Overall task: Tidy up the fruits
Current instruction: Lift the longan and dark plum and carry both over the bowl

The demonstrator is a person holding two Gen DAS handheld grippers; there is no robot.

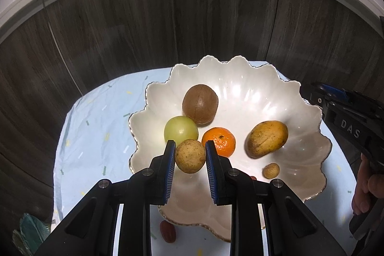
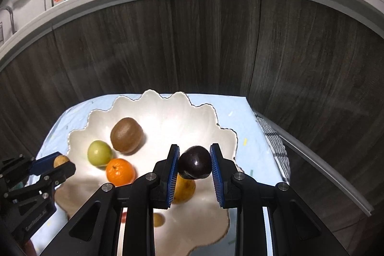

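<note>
Left claw [image 1: 190,155] round tan fruit [image 1: 190,155]; mango [image 1: 267,142] crosswise.

One scalloped white bowl [image 1: 309,116] holds one kiwi [image 1: 200,104], one green apple [image 1: 180,130], one mandarin [image 1: 220,139], one mango [image 1: 267,139] and one longan [image 1: 271,170].

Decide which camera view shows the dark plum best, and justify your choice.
The right wrist view: the dark plum sits centred and unobstructed, clamped in the right gripper over the white bowl. The left wrist view shows only the right gripper's body at its edge; the plum isn't visible.
</note>
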